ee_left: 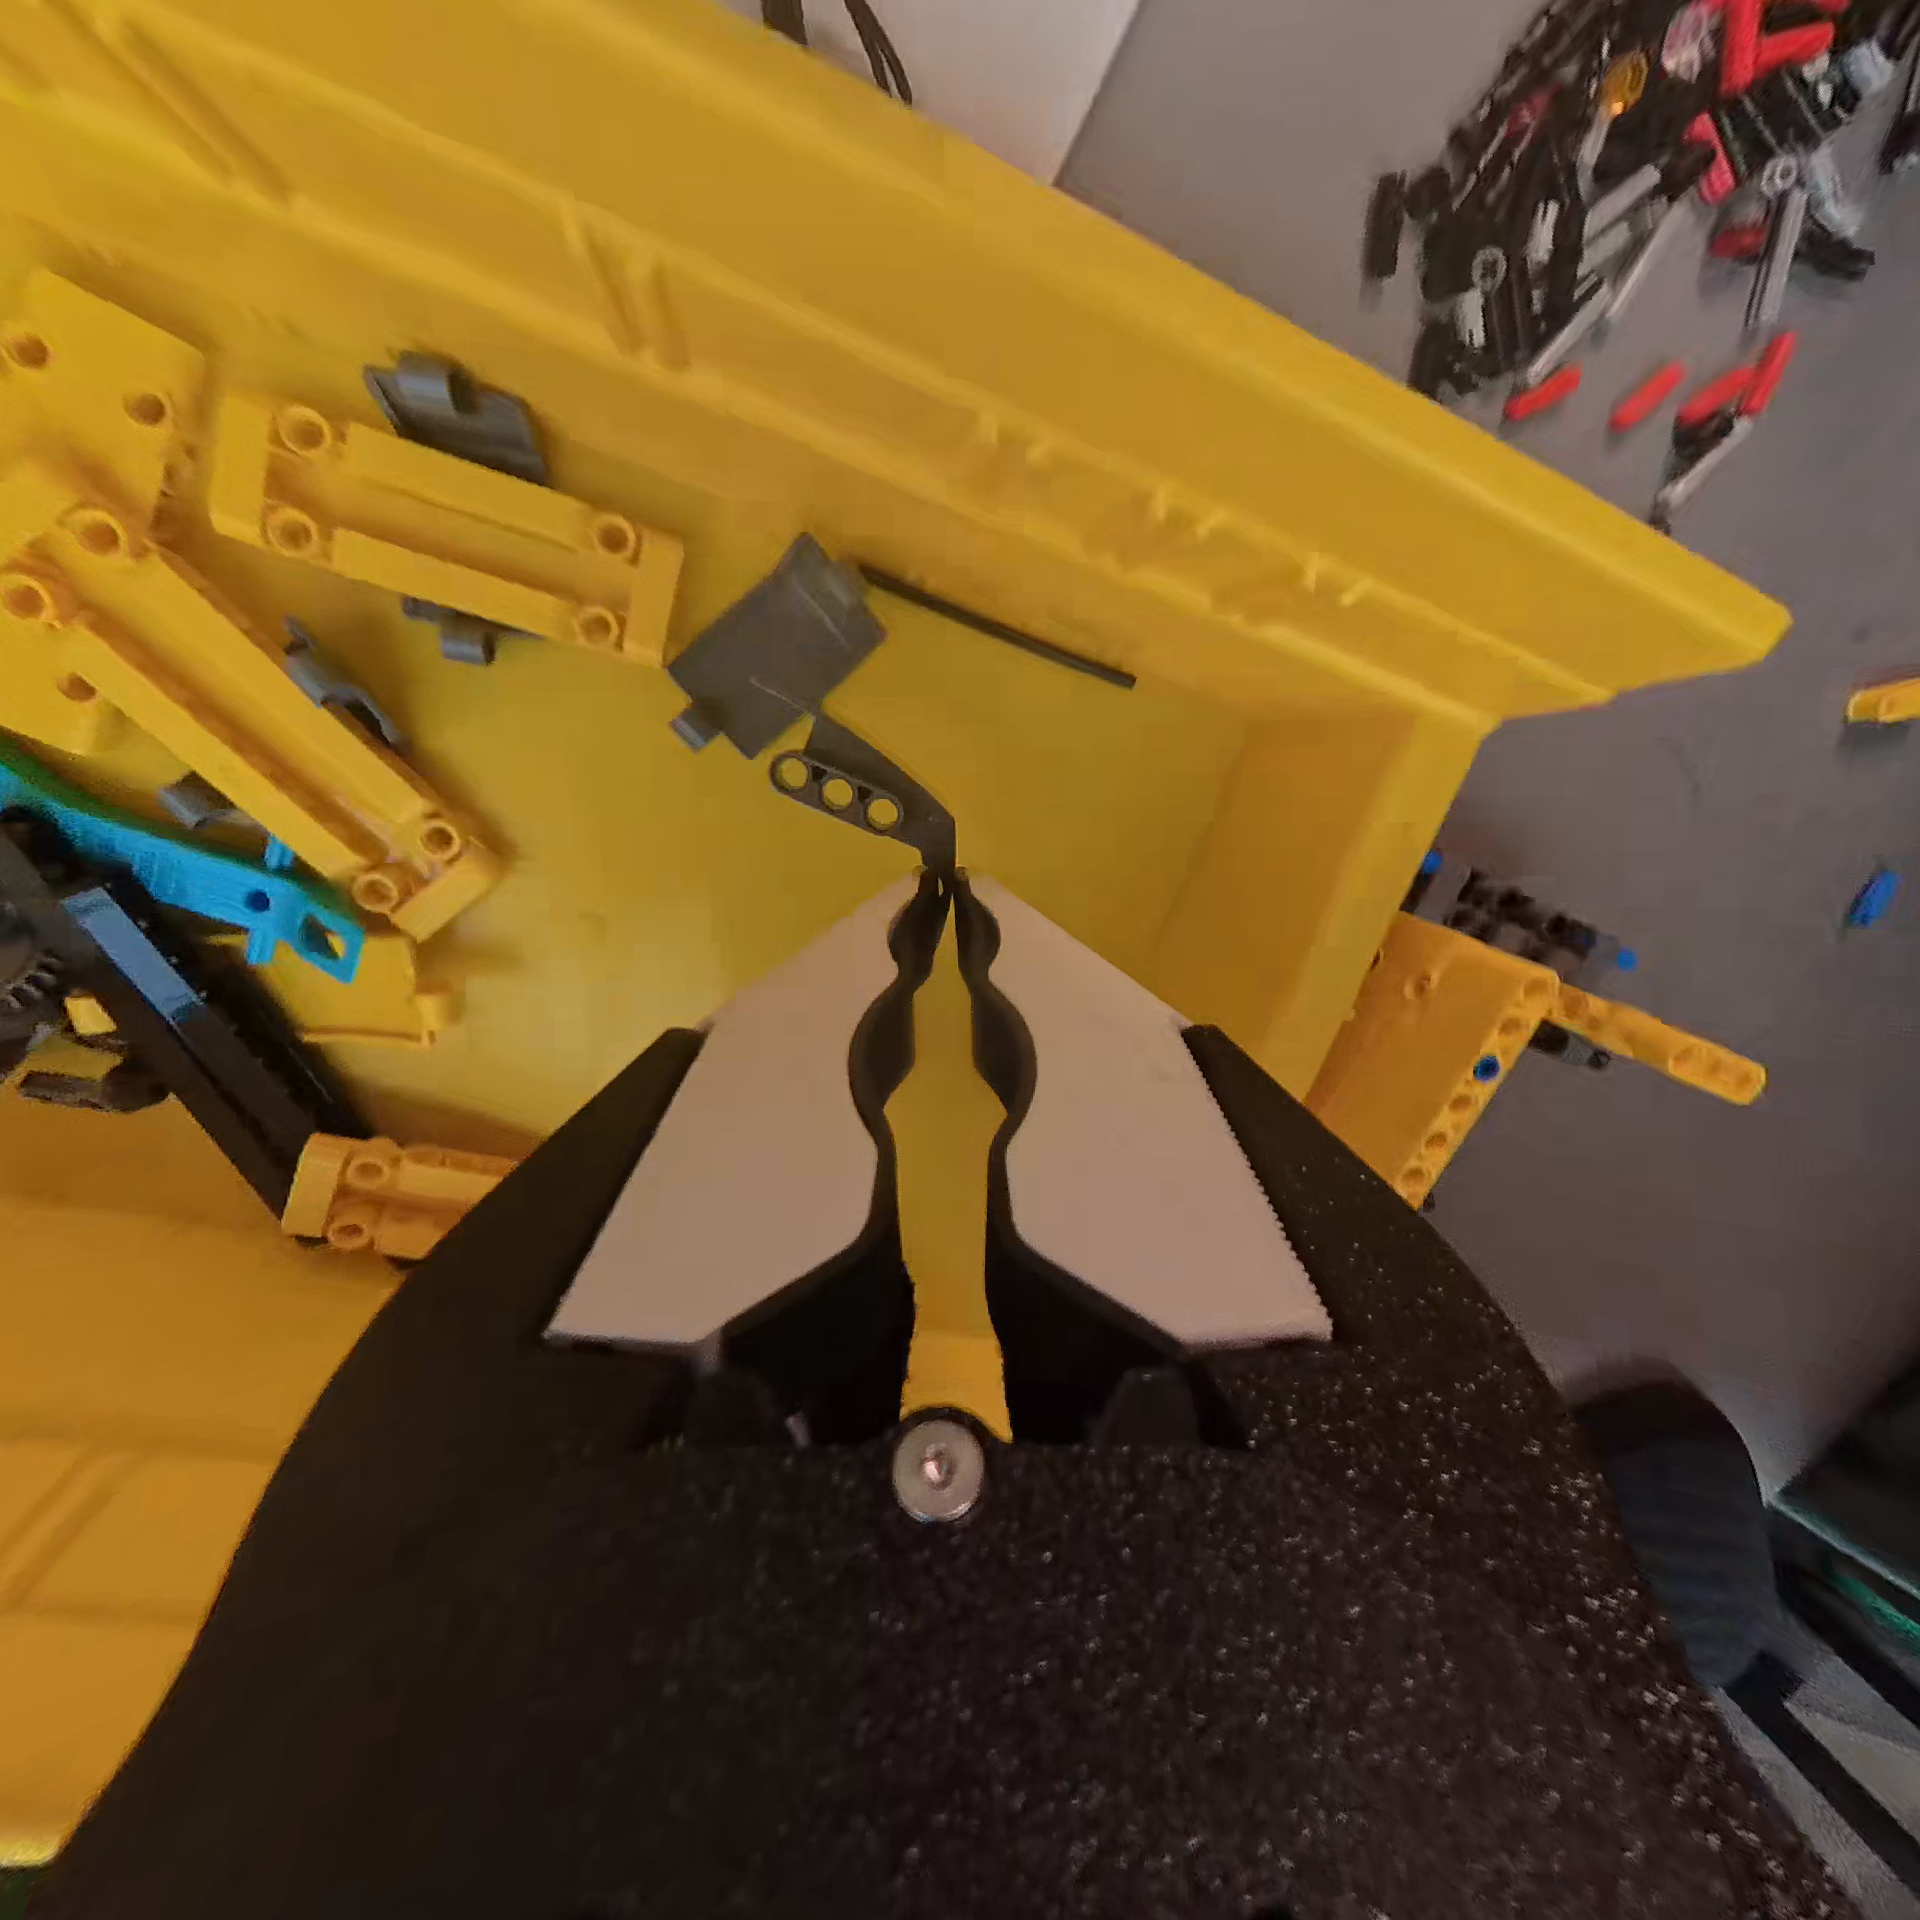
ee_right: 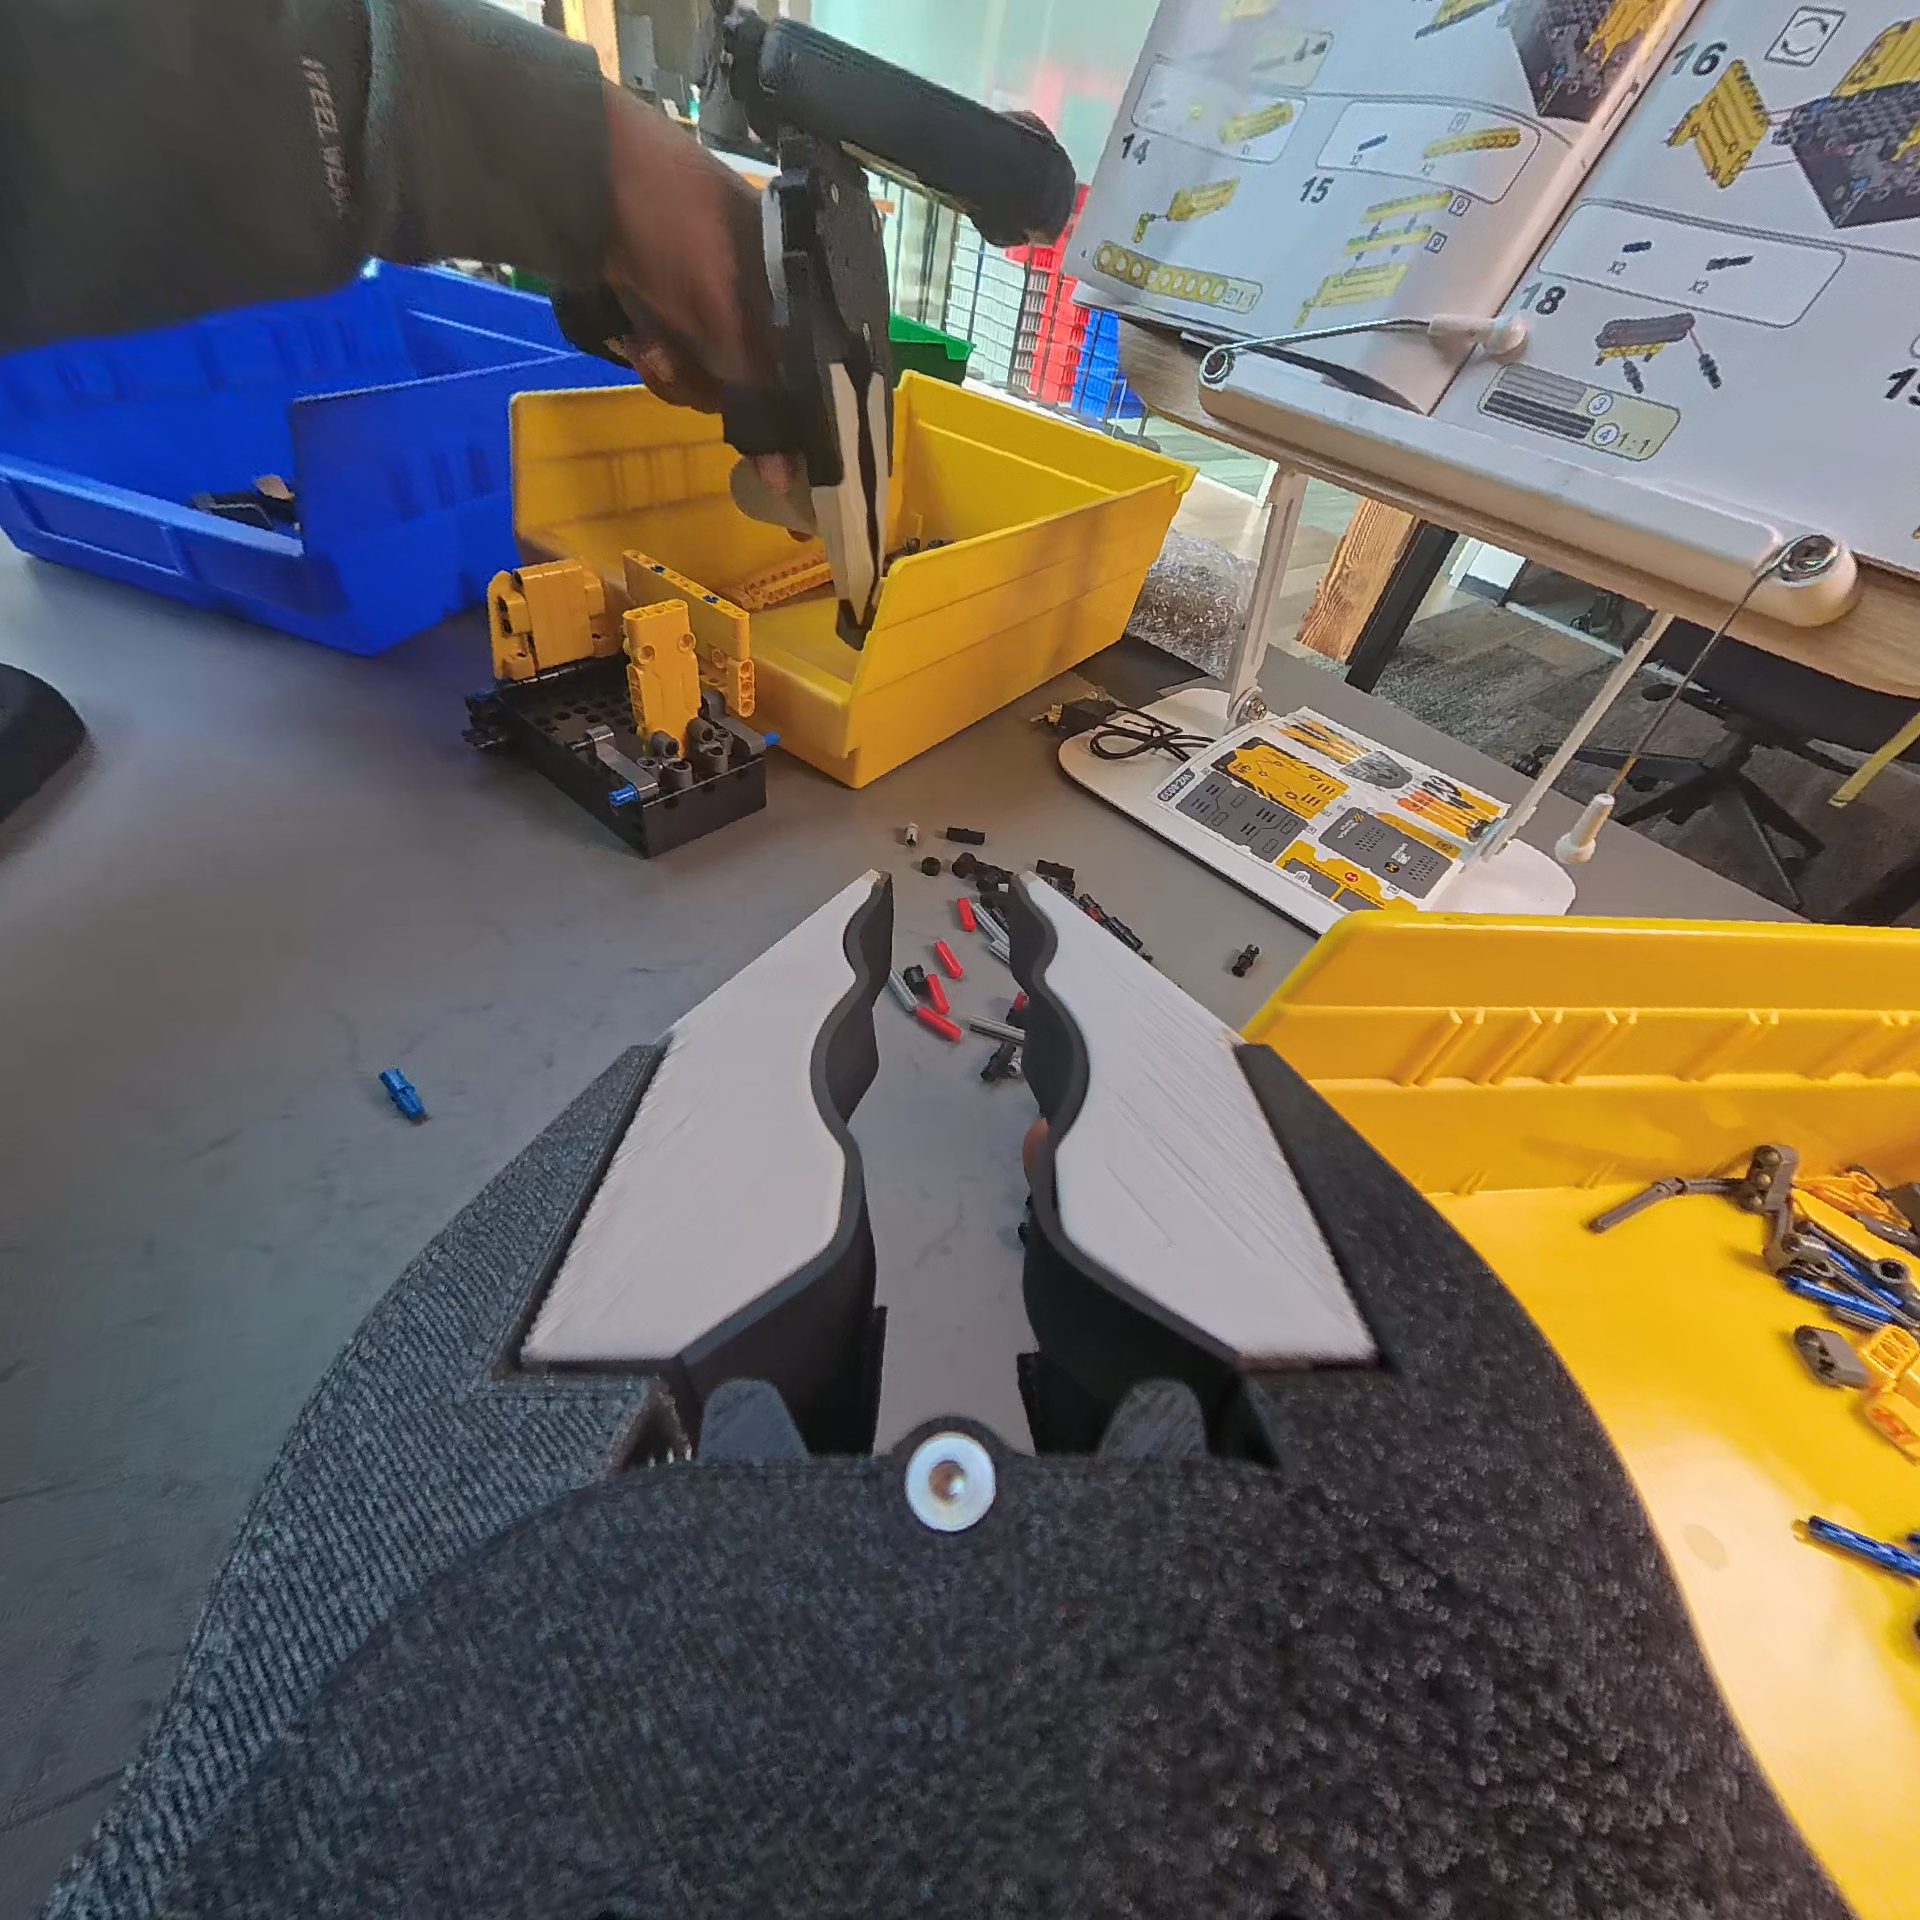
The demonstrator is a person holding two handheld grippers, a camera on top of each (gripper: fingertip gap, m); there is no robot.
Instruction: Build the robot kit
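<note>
Black beam point(ee_left: 868, 805) – pinched by left gripper point(ee_left: 940, 883) in yellow bin point(ee_left: 1143, 436) | right gripper point(ee_right: 951, 883) – held apart above pins point(ee_right: 940, 987)

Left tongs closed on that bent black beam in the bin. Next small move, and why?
Probably lift straight up, slowly. The left tongs pinch only the tip of the bent black beam, whose other end lies against a grey block in the yellow bin.

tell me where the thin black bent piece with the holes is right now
In the left wrist view the bent black piece is pinched at the left gripper tips, inside the yellow bin, just below a grey block.
</note>
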